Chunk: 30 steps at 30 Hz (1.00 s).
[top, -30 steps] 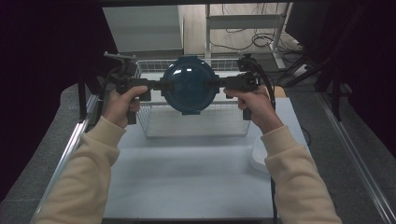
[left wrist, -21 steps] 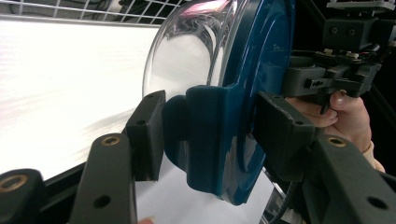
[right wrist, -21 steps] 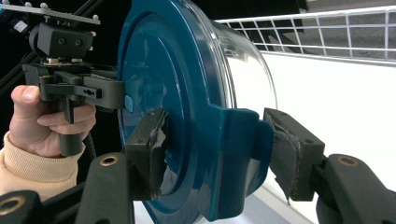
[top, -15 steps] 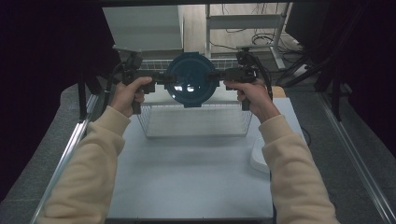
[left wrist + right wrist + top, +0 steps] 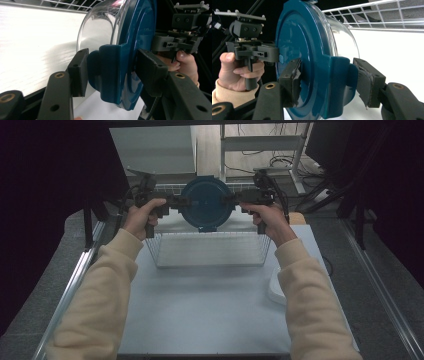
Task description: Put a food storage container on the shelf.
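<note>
1. Blue-lidded clear round container (image 5: pixel 206 209) is the thing in hand: a see-through plastic tub with a dark blue snap-on lid, held on its side in the air above the far part of the white wire-mesh basket (image 5: pixel 210 251), its lid facing the person.
2. White tabletop (image 5: pixel 200 310) lies beneath, with the basket standing on its far half and a white shallow dish (image 5: pixel 276 287) at the right edge, well apart from the work.
3. Compared with a second ago, the container sits farther from the person and a little lower, now over the basket's back wall instead of its middle. This suggests it is being carried across or lowered towards the rear of the basket, though where it is meant to land cannot be told.
4. Left gripper (image 5: pixel 111 72) has its jaws about half apart and pressed onto the lid's left side tab, one pad on the tub side, the other on the lid's face.
5. Right gripper (image 5: pixel 329 80) does the same on the opposite tab, jaws about half apart, worn pads (image 5: pixel 295 77) clamping it from both sides.
6. Both holds look unchanged in width, so the two-handed carry seems secure.
</note>
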Available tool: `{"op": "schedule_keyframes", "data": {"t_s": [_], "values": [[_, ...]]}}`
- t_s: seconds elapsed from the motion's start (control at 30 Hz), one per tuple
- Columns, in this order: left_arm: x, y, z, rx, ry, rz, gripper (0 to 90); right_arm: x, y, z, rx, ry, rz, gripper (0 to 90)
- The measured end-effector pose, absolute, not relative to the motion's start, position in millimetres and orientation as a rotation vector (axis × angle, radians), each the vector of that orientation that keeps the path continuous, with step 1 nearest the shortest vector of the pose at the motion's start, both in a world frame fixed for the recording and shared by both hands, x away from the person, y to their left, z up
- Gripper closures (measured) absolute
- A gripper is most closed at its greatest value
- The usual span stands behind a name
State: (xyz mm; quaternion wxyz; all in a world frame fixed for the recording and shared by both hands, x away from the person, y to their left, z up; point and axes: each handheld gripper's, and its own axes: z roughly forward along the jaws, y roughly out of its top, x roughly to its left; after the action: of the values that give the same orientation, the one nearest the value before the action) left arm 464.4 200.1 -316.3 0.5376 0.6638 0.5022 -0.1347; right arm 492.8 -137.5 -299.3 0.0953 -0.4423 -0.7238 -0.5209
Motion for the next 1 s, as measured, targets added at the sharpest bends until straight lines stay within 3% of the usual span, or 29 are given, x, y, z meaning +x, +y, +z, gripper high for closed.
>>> {"op": "schedule_keyframes", "data": {"t_s": [0.77,1.0], "values": [[500,202,-344,1.453,1.264,-0.477,39.6,525,-141,-322,-1.494,-1.887,-1.442,37.3],[498,200,-344,1.443,1.262,-0.441,38.5,525,-141,-325,-1.482,-1.900,-1.459,34.4]]}}
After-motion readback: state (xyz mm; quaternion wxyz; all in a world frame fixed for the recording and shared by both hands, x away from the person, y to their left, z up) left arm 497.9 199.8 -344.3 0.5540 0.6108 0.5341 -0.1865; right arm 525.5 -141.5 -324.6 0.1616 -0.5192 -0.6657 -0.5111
